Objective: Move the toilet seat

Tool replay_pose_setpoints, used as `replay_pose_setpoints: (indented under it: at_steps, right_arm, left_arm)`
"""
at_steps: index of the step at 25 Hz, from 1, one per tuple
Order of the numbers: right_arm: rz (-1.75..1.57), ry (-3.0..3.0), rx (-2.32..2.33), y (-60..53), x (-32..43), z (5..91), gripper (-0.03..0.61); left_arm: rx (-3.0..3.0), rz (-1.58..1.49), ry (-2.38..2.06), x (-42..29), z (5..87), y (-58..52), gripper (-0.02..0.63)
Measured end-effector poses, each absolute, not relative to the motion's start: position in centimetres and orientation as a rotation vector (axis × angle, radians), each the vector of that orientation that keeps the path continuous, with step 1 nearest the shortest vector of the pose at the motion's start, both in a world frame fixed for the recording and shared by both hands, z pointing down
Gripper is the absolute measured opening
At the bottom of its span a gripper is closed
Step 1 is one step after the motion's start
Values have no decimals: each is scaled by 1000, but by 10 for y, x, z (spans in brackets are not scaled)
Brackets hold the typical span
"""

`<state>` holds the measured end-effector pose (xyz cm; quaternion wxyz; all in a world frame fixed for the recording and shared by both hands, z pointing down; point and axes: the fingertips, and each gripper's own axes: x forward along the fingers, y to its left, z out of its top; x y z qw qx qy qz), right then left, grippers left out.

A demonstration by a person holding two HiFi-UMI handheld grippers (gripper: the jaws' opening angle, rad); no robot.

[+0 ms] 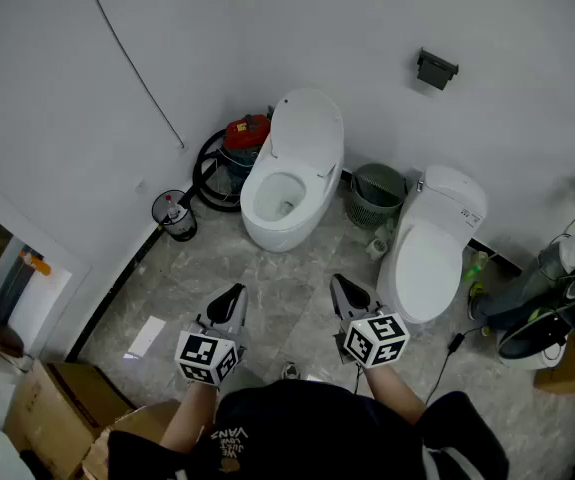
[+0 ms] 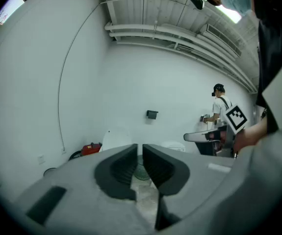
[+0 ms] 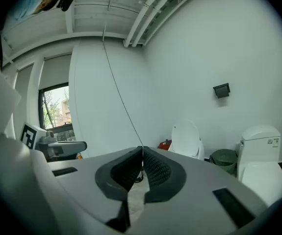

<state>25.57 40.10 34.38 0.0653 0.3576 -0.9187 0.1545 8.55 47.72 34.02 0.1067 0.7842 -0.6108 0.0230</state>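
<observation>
Black wire waste basket (image 1: 174,215): far left by the wall, well apart from both claws. A sidestep that way could tip it over.
Red canister (image 1: 248,130) and black coiled hose (image 1: 207,171): tucked in the far corner, just beside the open toilet's left flank. A foot going in from that side could snag the loop.
Left claw (image 1: 231,303): pads pressed almost together with nothing between them. It hangs near, over the grey marbled floor (image 1: 167,288), well short of either bowl. Shut like this it can only nudge, and a nudge on glossy plastic may skid off.
Open white ceramic toilet (image 1: 285,193): far, left of centre, with its white oval lid (image 1: 309,133) tilted up toward the wall. The toilet seat is here, I'd guess, though I cannot tell whether it stands up with the lid or lies on the rim. Released halfway, it would slam down.
Right claw (image 1: 347,293): pads fully together and empty, level with the left one. It has to spread before it can pinch any edge.
Green slatted plastic bin (image 1: 377,193): far, between the two toilets and near both. An elbow swinging from one bowl to the other could knock it.
Closed white toilet with a tank (image 1: 429,258): on the right with its lid down, nearer the right claw. With two toilets here, the wrong one might get handled.
Black cable (image 1: 454,346): lies on the floor near the right, a trip risk on a step to that side.
</observation>
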Motion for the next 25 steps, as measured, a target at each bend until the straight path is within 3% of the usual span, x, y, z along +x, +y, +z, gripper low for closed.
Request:
replay_pose_setpoints:
  at_steps: [1, 2, 3, 6, 25]
  right_arm:
    - [497, -2780, 1090, 394, 258, 345, 11]
    - [529, -2787, 1101, 387, 259, 345, 91]
    - [559, -2794, 1110, 381, 260, 346, 165]
    - [591, -2791, 1112, 367, 256, 350, 198]
    - [619, -2621, 1421, 263, 130, 366, 195]
  left_arm:
    - [2320, 57, -1780, 89, 341, 472, 74]
    - [2329, 49, -1763, 92, 342, 468, 184]
    - [2336, 48, -1751, 94, 343, 464, 249]
    - [2353, 78, -1732, 91, 346, 454, 255]
    - [2453, 180, -1524, -69, 365, 311, 242]
